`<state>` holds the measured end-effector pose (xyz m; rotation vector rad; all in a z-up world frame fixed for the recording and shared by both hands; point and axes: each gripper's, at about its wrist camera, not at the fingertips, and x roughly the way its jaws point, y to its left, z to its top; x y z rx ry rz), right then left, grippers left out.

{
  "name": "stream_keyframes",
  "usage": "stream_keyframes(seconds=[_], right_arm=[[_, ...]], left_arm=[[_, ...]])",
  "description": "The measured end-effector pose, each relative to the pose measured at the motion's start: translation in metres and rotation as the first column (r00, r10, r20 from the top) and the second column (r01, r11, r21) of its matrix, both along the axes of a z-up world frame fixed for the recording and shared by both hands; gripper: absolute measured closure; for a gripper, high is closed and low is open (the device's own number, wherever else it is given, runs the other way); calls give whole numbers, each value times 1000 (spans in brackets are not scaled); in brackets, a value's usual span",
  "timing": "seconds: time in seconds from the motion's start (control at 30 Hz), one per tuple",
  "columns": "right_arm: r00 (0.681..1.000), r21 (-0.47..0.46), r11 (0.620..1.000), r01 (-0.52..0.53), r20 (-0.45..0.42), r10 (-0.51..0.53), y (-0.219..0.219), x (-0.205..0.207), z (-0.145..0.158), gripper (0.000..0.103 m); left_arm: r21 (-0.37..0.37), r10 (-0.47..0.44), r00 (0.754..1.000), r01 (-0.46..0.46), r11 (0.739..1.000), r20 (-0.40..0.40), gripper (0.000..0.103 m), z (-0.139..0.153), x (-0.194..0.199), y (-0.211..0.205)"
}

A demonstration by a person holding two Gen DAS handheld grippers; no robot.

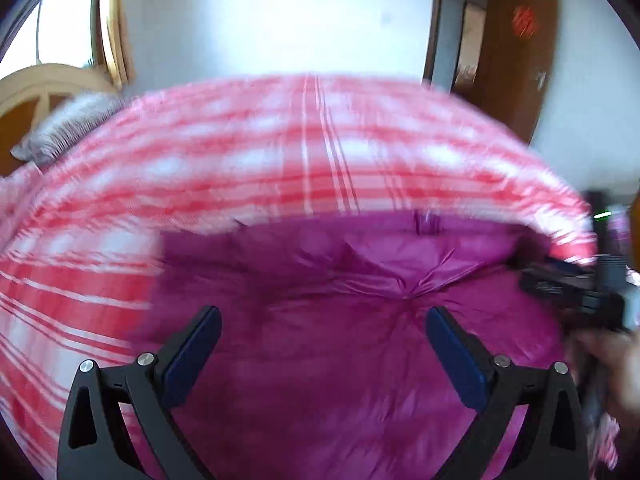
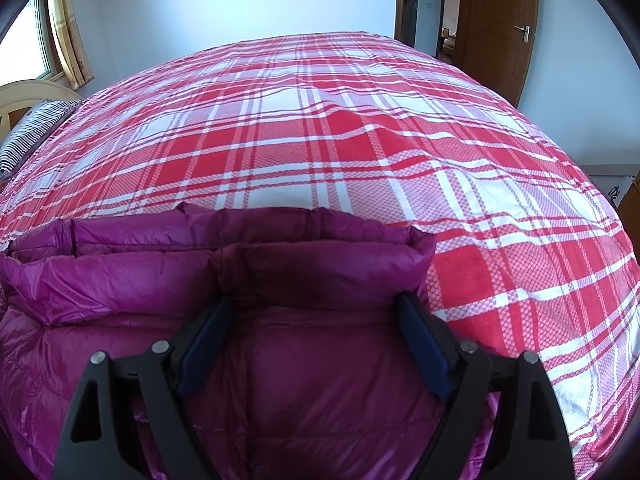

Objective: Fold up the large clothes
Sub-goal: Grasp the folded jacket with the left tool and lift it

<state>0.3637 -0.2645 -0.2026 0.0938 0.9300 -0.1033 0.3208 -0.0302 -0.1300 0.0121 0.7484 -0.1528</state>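
A magenta puffer jacket point(image 1: 360, 320) lies on a bed with a red and white plaid cover point(image 1: 240, 152). My left gripper point(image 1: 322, 316) is open and empty, just above the jacket; this view is motion blurred. The right gripper shows at that view's right edge point(image 1: 576, 292). In the right wrist view the jacket point(image 2: 120, 280) has a folded, puffy edge across the front. My right gripper point(image 2: 316, 304) is open, with its fingers on either side of a raised fold of the jacket, not closed on it.
The plaid cover point(image 2: 360, 140) spreads wide beyond and to the right of the jacket. A striped pillow point(image 2: 28, 140) and a headboard point(image 2: 16, 96) are at far left. A brown door point(image 2: 496, 24) stands open at the back right. A window point(image 2: 24, 40) is at the left.
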Motion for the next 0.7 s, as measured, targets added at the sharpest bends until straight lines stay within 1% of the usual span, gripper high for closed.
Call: stream_keyframes(seconds=[0.03, 0.07, 0.13, 0.17, 0.2, 0.23, 0.27, 0.3, 0.33, 0.37, 0.43, 0.47, 0.57, 0.6, 0.63, 0.7], right_arm=[[1000, -1, 1000, 1, 1, -1, 0, 0, 0, 16], [1000, -3, 1000, 1, 2, -1, 1, -1, 1, 16], [1000, -3, 1000, -4, -2, 4, 2, -1, 3, 16], [1000, 0, 1000, -14, -9, 14, 2, -2, 6, 16], [1000, -6, 1000, -25, -20, 24, 2, -7, 14, 16], [1000, -1, 1000, -11, -6, 11, 1, -15, 24, 17], [1000, 27, 1000, -6, 20, 6, 2, -25, 35, 17], [998, 75, 997, -32, 48, 28, 6, -38, 47, 17], [995, 109, 991, -81, 73, 74, 14, -52, 59, 15], [988, 118, 984, -130, 95, 119, 25, -65, 67, 13], [968, 103, 968, -230, 128, 217, 49, -90, 76, 8], [954, 86, 955, -285, 124, 273, 63, -101, 75, 8], [935, 53, 934, -354, 60, 351, 92, -117, 58, 10], [932, 24, 932, -362, 29, 361, 99, -118, 50, 10], [939, -27, 939, -344, -5, 344, 103, -117, 39, 11], [942, -25, 942, -334, -36, 333, 106, -114, 19, 9]], left_arm=[[-4, -1, 1000, 1, 1000, 19, 1, 6, -11, 13], [-13, 5, 1000, -5, 1000, 21, 1, 8, -22, 33], [-30, 41, 999, -42, 999, -14, 1, 0, -35, 68], [-52, 55, 998, -57, 997, -35, 1, -7, -39, 84], [-92, 56, 996, -62, 994, -64, 1, -15, -46, 101], [-136, 44, 995, -57, 989, -93, 1, -23, -53, 114], [-180, 31, 994, -50, 982, -108, 1, -31, -59, 123], [-223, 18, 993, -43, 974, -113, 1, -36, -66, 130], [-276, -8, 992, -27, 961, -123, 1, -43, -72, 133], [-326, -39, 990, -6, 945, -133, 1, -49, -75, 133], [-366, -58, 989, 5, 931, -133, 1, -56, -75, 129], [-371, -56, 990, 3, 929, -133, 1, -58, -75, 126], [-410, -83, 984, 12, 912, -155, 2, -69, -69, 118], [-400, -74, 985, 5, 917, -156, 3, -73, -68, 115], [-385, -67, 988, 8, 923, -141, 7, -72, -68, 112], [-376, -100, 987, 47, 926, -123, 32, -70, -72, 105]])
